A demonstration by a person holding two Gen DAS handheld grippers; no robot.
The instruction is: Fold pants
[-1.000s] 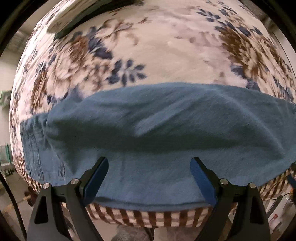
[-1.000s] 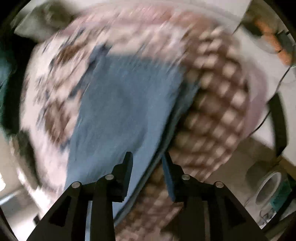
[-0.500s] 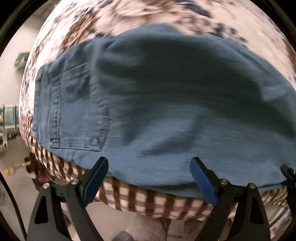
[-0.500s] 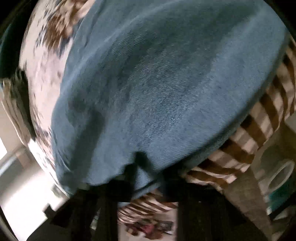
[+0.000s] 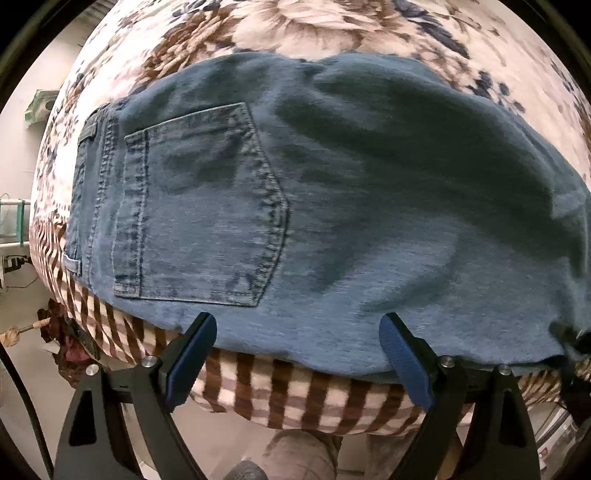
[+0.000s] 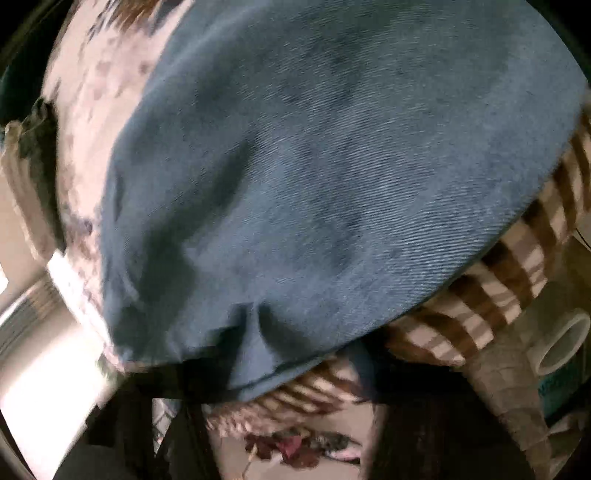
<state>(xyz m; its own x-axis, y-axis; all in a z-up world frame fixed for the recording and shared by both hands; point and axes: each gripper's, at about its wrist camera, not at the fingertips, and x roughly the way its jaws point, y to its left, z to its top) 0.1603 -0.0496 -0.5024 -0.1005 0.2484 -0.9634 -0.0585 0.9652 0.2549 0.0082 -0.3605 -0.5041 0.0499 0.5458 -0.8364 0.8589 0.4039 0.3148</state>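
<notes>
Your left tool (image 5: 297, 360) is released, just before the blue denim pants (image 5: 332, 206); the right tool's state I cannot tell. Grasp the near edge evenly.

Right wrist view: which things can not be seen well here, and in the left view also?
- Right tool: right wrist view, fingers dark, blurred, under the jeans edge; grip unclear.
- Jeans' far right end: left wrist view, cut off by the frame edge.
- Blanket under the jeans: covered in both views.
- Left tool: open, clearly seen.
</notes>
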